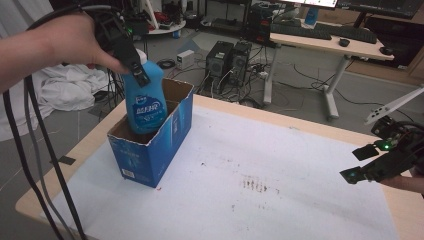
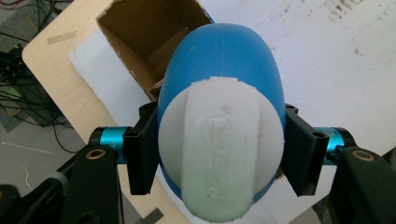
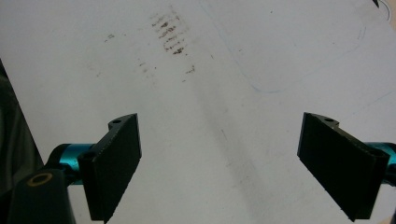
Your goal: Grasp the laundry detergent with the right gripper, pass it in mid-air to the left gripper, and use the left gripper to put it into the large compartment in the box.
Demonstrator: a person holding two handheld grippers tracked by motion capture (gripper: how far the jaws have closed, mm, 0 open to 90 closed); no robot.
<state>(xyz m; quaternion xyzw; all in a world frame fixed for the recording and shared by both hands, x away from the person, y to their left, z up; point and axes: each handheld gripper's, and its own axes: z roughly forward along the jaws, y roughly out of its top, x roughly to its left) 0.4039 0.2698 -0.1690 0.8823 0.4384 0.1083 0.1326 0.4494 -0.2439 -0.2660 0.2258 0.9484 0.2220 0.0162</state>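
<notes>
The left hand-held gripper [image 1: 134,62] is seen clamped on the upper part of a blue bottle [image 1: 146,100], one black jaw pressed against each side just below the white cap [image 2: 219,149]. The bottle is held roughly upright with its lower end inside the open top of a blue cardboard box [image 1: 167,150], which stands near the left edge of the surface [image 1: 280,200]. In the left gripper view the brown inner walls of the box [image 2: 140,32] are seen past the bottle's shoulder, close around it; whether the bottle's base rests on the box floor cannot be told. The left hand [image 1: 70,40] is seen above the box, with black cables [image 1: 37,165] trailing down past the surface's left edge. The right hand-held gripper [image 1: 370,162] is held at the far right, well apart from the box, its jaws spread wide with nothing between them; beneath them the white sheet bears a patch of dark smudges [image 3: 169,35]. Nothing lies on the sheet between the box and the right gripper apart from these marks [image 1: 255,184]. Behind the surface, a desk [image 1: 325,45] and computer towers [image 1: 227,60] stand on the floor.
</notes>
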